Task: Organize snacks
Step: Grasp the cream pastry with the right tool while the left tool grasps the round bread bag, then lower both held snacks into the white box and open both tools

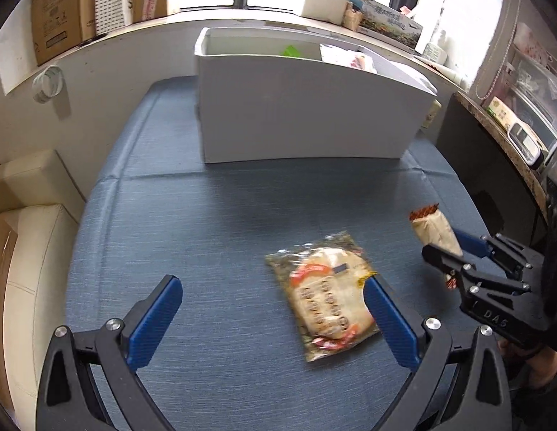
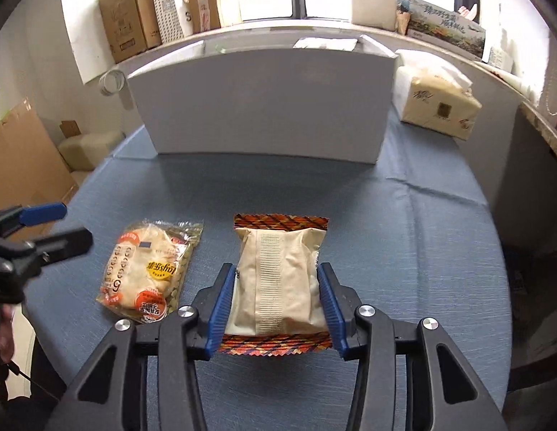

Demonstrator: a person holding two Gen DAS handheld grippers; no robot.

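Note:
My right gripper [image 2: 275, 274] is shut on a beige snack packet [image 2: 280, 276] with orange patterned ends and holds it above the blue tablecloth; it also shows in the left wrist view [image 1: 434, 231]. A clear bread packet [image 1: 330, 296] lies flat on the cloth, also in the right wrist view [image 2: 149, 273]. My left gripper [image 1: 273, 289] is open and empty, low over the cloth, its right finger at the bread packet's right edge. A white bin [image 1: 307, 107] stands at the back of the table [image 2: 264, 107] with some packets inside.
A paper tissue pack [image 2: 440, 107] sits right of the bin. Cardboard boxes [image 2: 135, 14] line the window sill. A cream stool [image 1: 31, 186] stands left of the table. A dark cabinet [image 1: 486, 165] with a counter is at the right.

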